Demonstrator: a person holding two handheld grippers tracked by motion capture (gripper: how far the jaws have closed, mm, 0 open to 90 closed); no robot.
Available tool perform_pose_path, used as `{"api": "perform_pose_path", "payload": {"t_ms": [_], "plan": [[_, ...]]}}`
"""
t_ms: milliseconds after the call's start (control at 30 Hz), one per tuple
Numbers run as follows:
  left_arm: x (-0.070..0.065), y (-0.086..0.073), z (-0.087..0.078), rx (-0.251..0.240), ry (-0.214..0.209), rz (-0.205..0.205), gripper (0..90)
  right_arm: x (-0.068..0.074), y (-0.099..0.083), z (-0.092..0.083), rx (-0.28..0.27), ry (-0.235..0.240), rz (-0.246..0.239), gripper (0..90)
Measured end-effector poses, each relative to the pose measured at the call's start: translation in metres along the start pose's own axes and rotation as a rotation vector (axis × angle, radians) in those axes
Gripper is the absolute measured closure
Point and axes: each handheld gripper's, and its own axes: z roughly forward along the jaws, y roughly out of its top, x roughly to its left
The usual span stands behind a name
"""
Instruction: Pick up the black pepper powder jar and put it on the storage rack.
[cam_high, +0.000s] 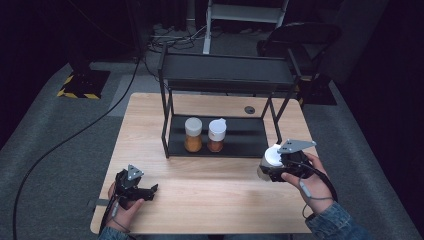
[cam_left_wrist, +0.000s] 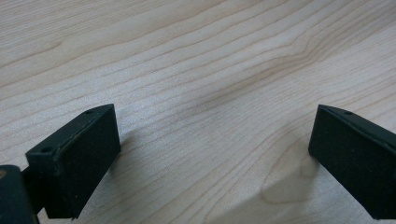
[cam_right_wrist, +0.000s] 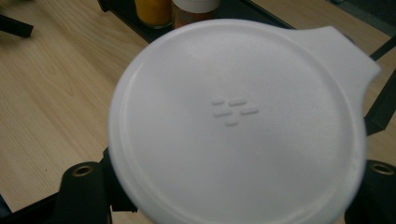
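Fingertips of right gripper (cam_high: 267, 167) hidden under white-lidded jar (cam_right_wrist: 238, 121); contents unclear

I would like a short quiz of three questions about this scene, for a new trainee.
1. True or false: the left gripper holds a jar.
2. How many spice jars stand on the lower shelf of the black rack?
3. The right gripper is shut on: A) a white-lidded jar, B) a spoon, C) nothing.

Key:
1. False; its jaws stand open over the bare wooden table.
2. Two: an orange-filled jar and a brown-filled jar.
3. A; the white-lidded jar sits between its jaws.
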Motion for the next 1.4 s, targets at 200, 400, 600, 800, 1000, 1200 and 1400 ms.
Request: {"api": "perform_pose_path", "payload": {"t_ms": [200,400,600,800,1000,1200,1400], "plan": [[0.0,0.0,0.0,0.002,0.004,-0.002,2.0,-0.001,0.013,0.008,-0.009,0.014,-0.015,29.7],[-0.001,0.0,0.0,-0.001,0.008,-0.01,2.0,-0.006,0.024,0.017,-0.004,0.024,-0.027,29.6],[-0.001,0.0,0.0,-0.001,0.007,-0.01,2.0,-0.014,0.033,0.025,0.002,0.026,-0.033,29.6],[-0.001,0.0,0.0,-0.001,0.007,-0.01,2.0,-0.021,0.042,0.032,0.0,0.029,-0.032,29.6],[-0.001,0.0,0.0,0.001,0.009,-0.01,1.9,-0.03,0.052,0.04,-0.008,0.029,-0.035,29.6],[-0.001,0.0,0.0,0.001,0.01,-0.01,1.9,-0.038,0.061,0.051,-0.004,0.022,-0.039,29.6],[-0.001,0.0,0.0,0.0,0.011,-0.012,1.8,-0.047,0.066,0.063,-0.011,0.02,-0.033,29.6]]}}
